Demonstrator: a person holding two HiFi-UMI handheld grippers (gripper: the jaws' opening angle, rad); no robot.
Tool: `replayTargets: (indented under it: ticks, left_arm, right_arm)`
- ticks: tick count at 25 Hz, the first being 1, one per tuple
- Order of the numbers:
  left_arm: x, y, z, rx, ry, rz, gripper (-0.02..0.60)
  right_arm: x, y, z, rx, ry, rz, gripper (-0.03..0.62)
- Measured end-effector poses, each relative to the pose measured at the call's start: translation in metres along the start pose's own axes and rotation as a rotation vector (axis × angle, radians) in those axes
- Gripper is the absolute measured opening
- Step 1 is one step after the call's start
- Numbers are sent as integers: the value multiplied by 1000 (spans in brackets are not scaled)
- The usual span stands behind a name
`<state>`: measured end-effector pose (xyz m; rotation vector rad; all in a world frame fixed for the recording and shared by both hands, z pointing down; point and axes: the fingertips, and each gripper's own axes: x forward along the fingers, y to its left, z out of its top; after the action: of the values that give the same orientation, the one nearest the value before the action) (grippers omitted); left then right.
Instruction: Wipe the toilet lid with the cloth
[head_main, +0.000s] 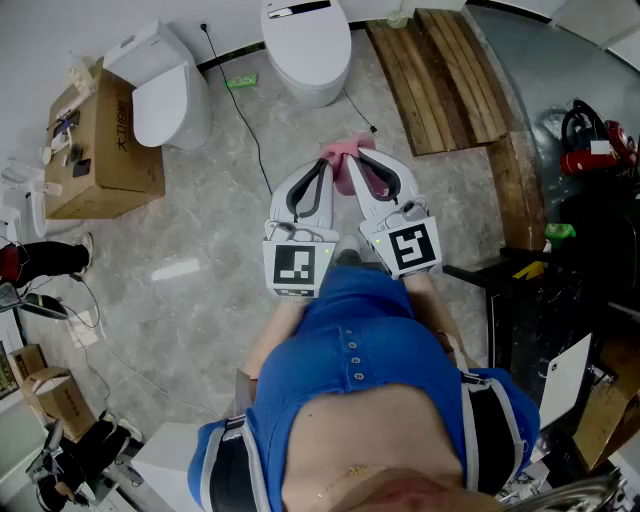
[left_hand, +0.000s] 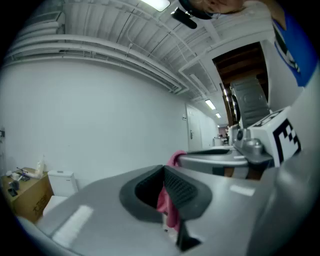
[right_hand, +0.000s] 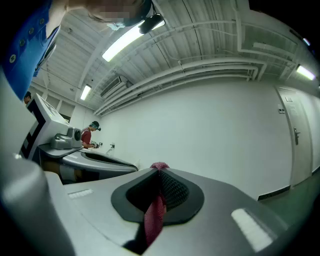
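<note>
**Cloth clamped in both grippers, lid not reached: snag and slip risks**

Status: my left gripper (head_main: 322, 172) is clenched on the pink cloth (head_main: 345, 152), and its own view shows fabric squeezed between the pads. My right gripper (head_main: 362, 168) is clamped on the same cloth. The cloth sits bunched between the two tips, over the floor on my side of the toilet and well apart from the toilet lid (head_main: 305, 45). The lid is down.

Risks, my read:
- Two tools on one small cloth. If I spread them, it slips out of one jaw, since only a thin strip shows in each grip.
- A bunched cloth gives little wiping face, so the jaw tips may scrape the lid instead of the fabric.
- The lid is curved and glossy, so pressing off-centre likely slides the cloth off its edge.

Around the toilet:
- A black cable (head_main: 250, 130) runs over the floor from the wall left of the toilet toward me, just beside my approach line. Snag hazard.
- A thinner cable (head_main: 358, 112) trails from the toilet's right side.
- The second toilet (head_main: 165, 90) and cardboard box (head_main: 100, 135) stand left of the toilet, off my line.
- Wooden planks (head_main: 450, 80) lie right of the toilet, and a small green item (head_main: 240, 80) is near its left side.
</note>
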<state>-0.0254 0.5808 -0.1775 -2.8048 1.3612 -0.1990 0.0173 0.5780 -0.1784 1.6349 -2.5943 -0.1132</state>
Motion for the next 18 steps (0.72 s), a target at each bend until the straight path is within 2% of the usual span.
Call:
replayTargets:
  ticks: [12, 18]
  left_arm:
    - [19, -11, -7, -11, 6, 20, 3]
    - [36, 2, -12, -20, 12, 17, 3]
  right_arm:
    - [1, -23, -3, 58, -38, 28, 12]
    - [17, -38, -7, 58, -36, 14, 12]
